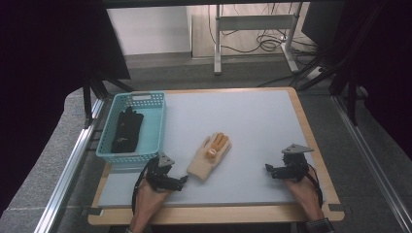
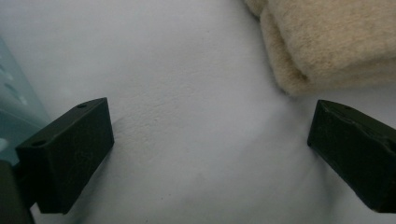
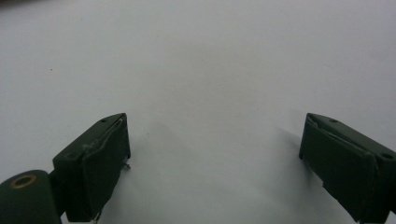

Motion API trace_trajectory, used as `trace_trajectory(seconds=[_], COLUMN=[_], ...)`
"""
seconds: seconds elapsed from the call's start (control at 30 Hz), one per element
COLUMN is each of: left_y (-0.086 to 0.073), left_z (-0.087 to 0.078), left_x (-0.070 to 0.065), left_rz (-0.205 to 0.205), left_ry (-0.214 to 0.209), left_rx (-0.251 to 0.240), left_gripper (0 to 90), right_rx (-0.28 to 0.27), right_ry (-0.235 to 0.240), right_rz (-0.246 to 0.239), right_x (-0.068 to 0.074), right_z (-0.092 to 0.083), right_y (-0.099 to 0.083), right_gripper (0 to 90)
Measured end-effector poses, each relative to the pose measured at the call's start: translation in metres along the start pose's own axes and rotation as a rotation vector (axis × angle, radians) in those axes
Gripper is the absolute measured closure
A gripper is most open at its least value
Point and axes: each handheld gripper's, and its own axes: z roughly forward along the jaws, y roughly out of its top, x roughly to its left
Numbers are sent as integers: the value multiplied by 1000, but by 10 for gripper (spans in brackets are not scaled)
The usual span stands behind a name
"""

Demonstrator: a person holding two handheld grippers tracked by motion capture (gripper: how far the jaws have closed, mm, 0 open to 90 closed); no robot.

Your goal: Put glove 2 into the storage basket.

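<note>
Cream wool is what your work is about: a soft cream glove [image 1: 210, 157] lies flat on the desk [image 1: 252, 126], with orange bits on its fingers. Its cuff points toward you and its fingers point away. It sits near the middle of the desk, a bit to your left, so both hands can get to it.

Your left gripper [image 1: 183, 181] rests just beside the cuff. Its jaws stand wide with nothing between them. In the left gripper view the glove's thick edge [image 2: 327, 51] is just ahead and off to one side, not yet touched. I think you hold it there so you can pinch the cuff next.

Your right gripper [image 1: 268, 168] waits well apart from the glove, near the right side of the desk. Its jaws are wide too, and bare desk [image 3: 210, 70] lies between them.

To the left sits a light blue basket [image 1: 153, 141] with holes in its walls. A black glove [image 1: 127, 131] lies inside it. My guess is the cream glove should go in there as well.

The desk top is pale grey and smooth, with a wooden rim. It stands on a grey speckled floor [image 1: 58, 145]. Dark curtains hang at both sides. Far back you can see white desk legs [image 1: 217, 43] and loose cables [image 1: 267, 43] on the floor.
</note>
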Motion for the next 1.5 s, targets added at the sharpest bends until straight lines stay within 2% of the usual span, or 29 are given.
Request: trace_trajectory(seconds=[0.17, 0.37, 0.47, 0.57, 0.7, 0.93, 1.1, 1.2, 1.4, 1.5], left_y=[3, 15, 22, 32, 48, 75, 92, 99, 106, 106], left_z=[-4, -13, -18, -24, -23, -6, 14, 26, 51, 61], left_x=[-4, -14, -15, -19, -28, -40, -43, -45, -50, -49], left_rz=[21, 44, 30, 35, 64, 84, 69, 61, 60, 39], left_ry=[-4, -23, -59, -91, -100, -113, -104, -104, -53, -65], left_rx=[25, 2, -9, -16, -8, 28, 65, 85, 142, 163], left_gripper=[44, 50, 54, 54, 53, 45, 37, 33, 31, 44], right_rx=[-1, -1, -2, -2, -3, -4, -4, -4, -4, -4], right_ry=[0, -1, -3, -2, -2, -2, -2, -2, -1, -1], right_rz=[0, 1, 1, 2, 2, 2, 2, 1, 2, 2], right_x=[0, 0, 0, 0, 0, 0, 0, 0, 0, 0], right_z=[0, 0, 0, 0, 0, 0, 0, 0, 0, 0], right_y=[0, 0, 0, 0, 0, 0, 0, 0, -1, -1], right_gripper=[80, 80, 80, 80, 80, 80, 80, 80, 80, 80])
